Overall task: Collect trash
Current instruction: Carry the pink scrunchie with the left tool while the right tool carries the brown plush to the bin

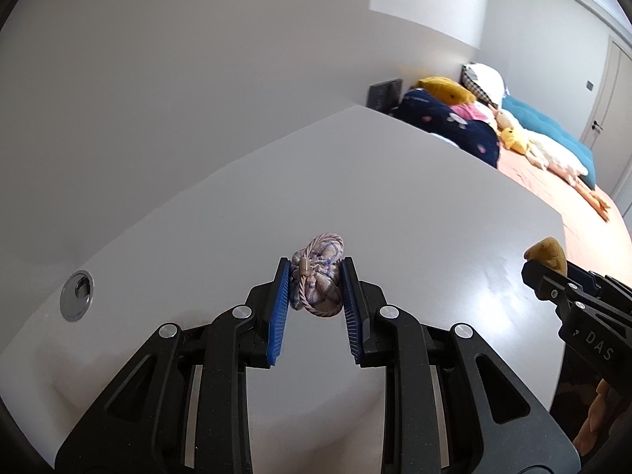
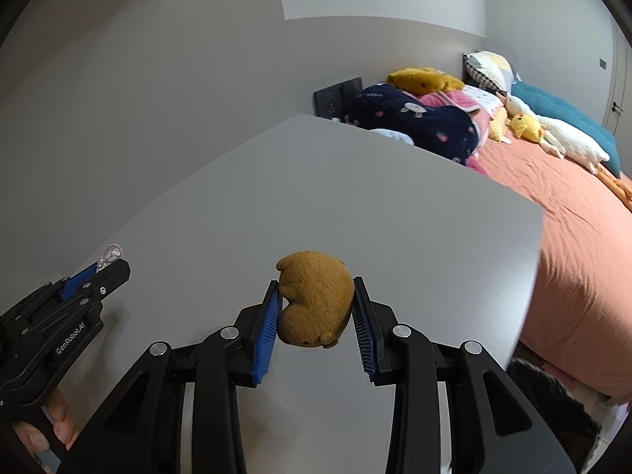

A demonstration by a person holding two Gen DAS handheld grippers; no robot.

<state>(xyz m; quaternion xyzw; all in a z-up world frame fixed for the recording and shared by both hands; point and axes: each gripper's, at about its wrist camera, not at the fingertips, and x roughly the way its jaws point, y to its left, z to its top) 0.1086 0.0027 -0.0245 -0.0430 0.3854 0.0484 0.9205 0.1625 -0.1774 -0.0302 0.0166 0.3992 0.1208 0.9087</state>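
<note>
Left gripper: blue-padded fingers narrowed onto a small drawstring pouch, pale checked fabric with a cord wound round it, pinched on both sides and carried clear above the table. Right gripper: fingers closed at a moderate gap on a brown plush toy, pads pressing both flanks, the toy likewise held off the surface. Each gripper shows at the edge of the other's view, side by side, apart. Fingertips of a hand on the left gripper's handle appear at lower left in the right wrist view.

Table surface is pale grey and bare beneath both loads; a round metal grommet is set into it at the left. Beyond the table's far edge: a bed with a salmon sheet, bearing a navy patterned blanket, a mustard plush, white and yellow soft toys, pillows and a teal cushion. White wall behind.
</note>
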